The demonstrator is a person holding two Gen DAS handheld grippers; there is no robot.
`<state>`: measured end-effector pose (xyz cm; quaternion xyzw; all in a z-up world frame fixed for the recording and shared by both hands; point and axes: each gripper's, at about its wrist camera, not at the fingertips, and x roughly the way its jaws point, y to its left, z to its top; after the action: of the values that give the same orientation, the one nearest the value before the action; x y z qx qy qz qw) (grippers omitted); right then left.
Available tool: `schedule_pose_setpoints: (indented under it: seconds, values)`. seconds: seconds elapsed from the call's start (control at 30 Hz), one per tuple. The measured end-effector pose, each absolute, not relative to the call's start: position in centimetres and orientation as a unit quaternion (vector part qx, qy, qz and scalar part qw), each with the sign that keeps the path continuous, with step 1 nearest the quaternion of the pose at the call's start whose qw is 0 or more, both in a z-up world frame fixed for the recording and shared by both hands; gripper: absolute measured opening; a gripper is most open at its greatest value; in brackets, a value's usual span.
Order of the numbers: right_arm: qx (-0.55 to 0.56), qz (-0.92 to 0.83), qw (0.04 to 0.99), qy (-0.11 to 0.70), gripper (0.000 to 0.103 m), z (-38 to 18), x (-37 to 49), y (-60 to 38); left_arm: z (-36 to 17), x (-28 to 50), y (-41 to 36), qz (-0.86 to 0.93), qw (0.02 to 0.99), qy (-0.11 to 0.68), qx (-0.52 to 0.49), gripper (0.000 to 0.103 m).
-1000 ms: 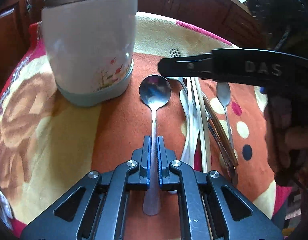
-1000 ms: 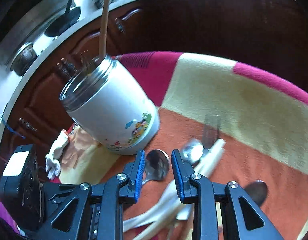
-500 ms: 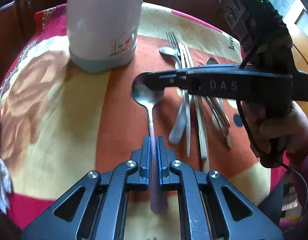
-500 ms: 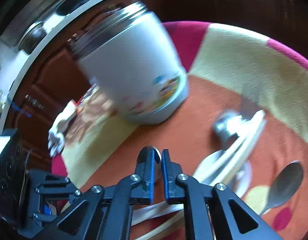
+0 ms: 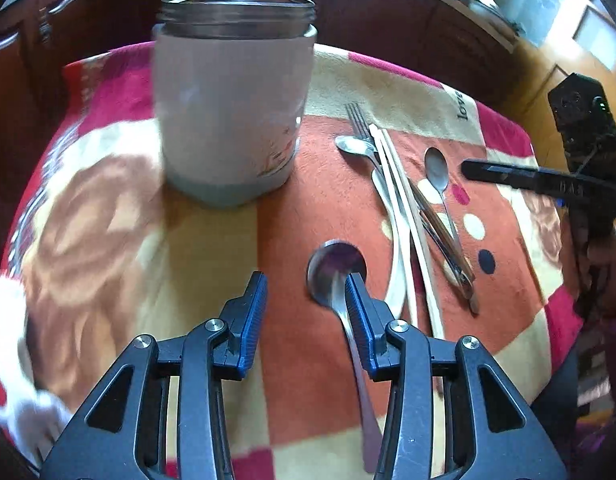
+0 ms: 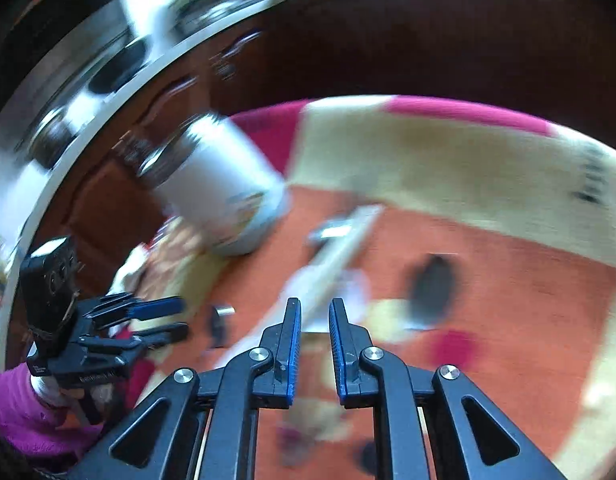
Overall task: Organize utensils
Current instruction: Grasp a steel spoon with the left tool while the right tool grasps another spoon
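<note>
Gaping wide and empty, left gripper (image 5: 304, 292) risks nudging the steel tablespoon (image 5: 336, 270) touching its right finger — right gripper (image 6: 311, 312) slightly parted, empty.

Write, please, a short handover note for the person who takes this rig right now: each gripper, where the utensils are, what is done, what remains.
Left gripper: open, holds nothing. The large spoon lies on the blanket; its handle runs beside the right-hand finger.
Right gripper: open, empty, off to the right of the pile; its view is blurred.
White jar: upright, lid off; something thin already stands in it, too blurred to name.
Pile right of the jar: fork, white chopsticks, small spoon and other pieces.
Done: little that shows.
Left: the large spoon and the whole pile, probably into the jar.
</note>
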<state>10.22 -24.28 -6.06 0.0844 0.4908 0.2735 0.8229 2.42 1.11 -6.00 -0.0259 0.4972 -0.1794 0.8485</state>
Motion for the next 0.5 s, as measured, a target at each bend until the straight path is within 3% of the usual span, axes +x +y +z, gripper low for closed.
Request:
schedule_pose_setpoints:
  seconds: [0.07, 0.27, 0.37, 0.43, 0.5]
  values:
    - [0.098, 0.243, 0.829, 0.494, 0.019, -6.5, 10.8, -26.7, -6.4, 3.6, 1.0, -0.192, 0.843, 0.502, -0.02, 0.039]
    - [0.17, 0.223, 0.814, 0.509, 0.021, -9.2, 13.2, -30.4, -7.4, 5.1, -0.5, -0.232, 0.825, 0.516, 0.008, 0.039]
    - [0.18, 0.249, 0.804, 0.508, 0.026, -9.8, 14.5, -29.9, -7.3, 5.3, -0.7, -0.245, 0.818, 0.52, 0.018, 0.026]
    - [0.168, 0.259, 0.8, 0.514, 0.027, -10.3, 15.4, -29.0, -7.3, 5.3, -0.7, -0.253, 0.814, 0.523, 0.019, 0.014]
    - [0.157, 0.262, 0.807, 0.506, 0.022, -10.2, 15.5, -28.6, -7.3, 5.3, -0.7, -0.252, 0.814, 0.523, 0.022, 0.01]
